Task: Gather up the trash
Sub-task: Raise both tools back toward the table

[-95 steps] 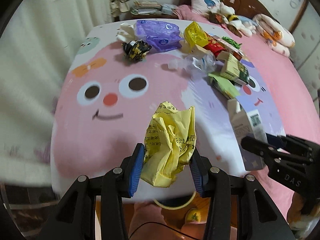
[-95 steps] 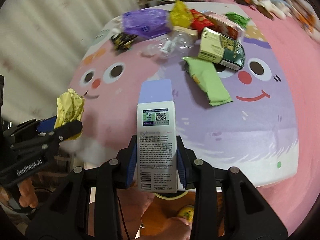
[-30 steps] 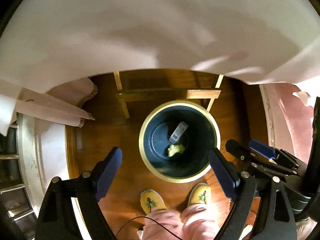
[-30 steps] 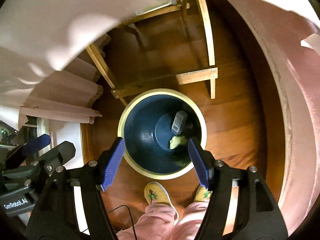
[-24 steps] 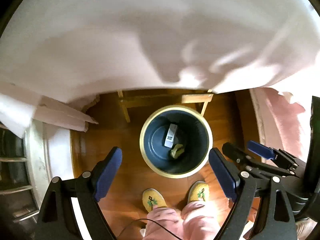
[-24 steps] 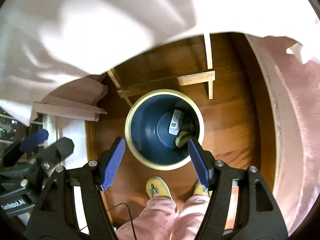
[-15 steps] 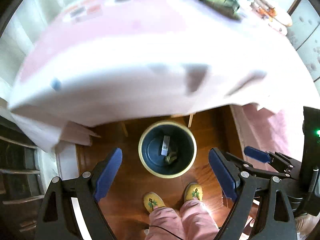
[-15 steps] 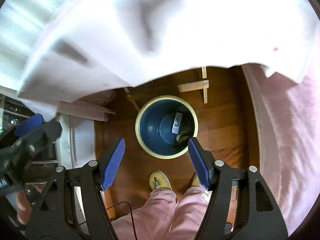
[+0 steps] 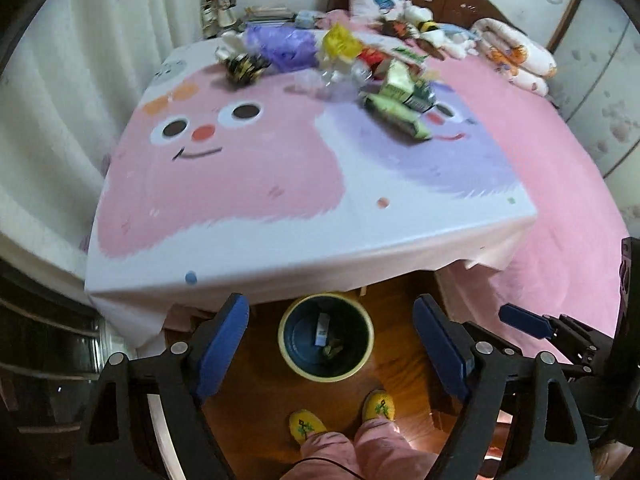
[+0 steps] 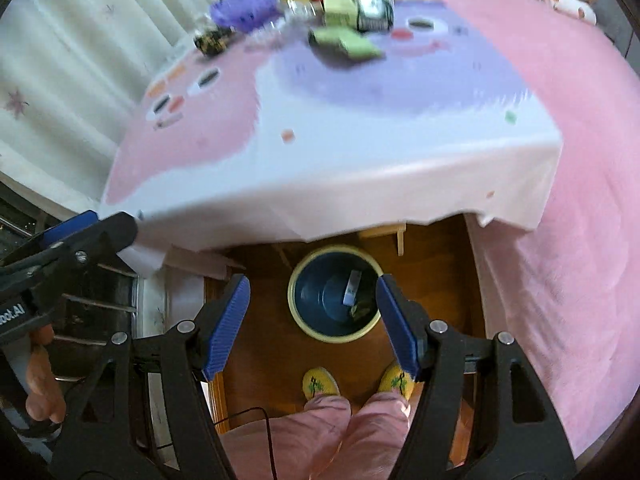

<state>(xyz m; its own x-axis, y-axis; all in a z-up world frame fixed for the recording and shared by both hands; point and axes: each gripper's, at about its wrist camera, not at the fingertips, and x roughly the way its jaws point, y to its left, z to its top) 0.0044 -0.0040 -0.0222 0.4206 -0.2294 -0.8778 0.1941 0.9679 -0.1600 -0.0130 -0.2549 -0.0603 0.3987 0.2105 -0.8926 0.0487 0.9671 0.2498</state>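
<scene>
While both grippers, left (image 9: 331,347) and right (image 10: 313,323), hold jaws wide and empty, the green pack (image 9: 396,114) on the bench (image 9: 280,184) looks light and crinkly; pinch its middle.

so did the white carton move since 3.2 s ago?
Yes. The white carton now lies inside the bin on the floor, below the table; the right gripper is open.

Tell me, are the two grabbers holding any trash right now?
No. The left gripper and the right gripper both have their jaws wide open with nothing between them, above the round dark-blue bin with the cream rim.
</scene>
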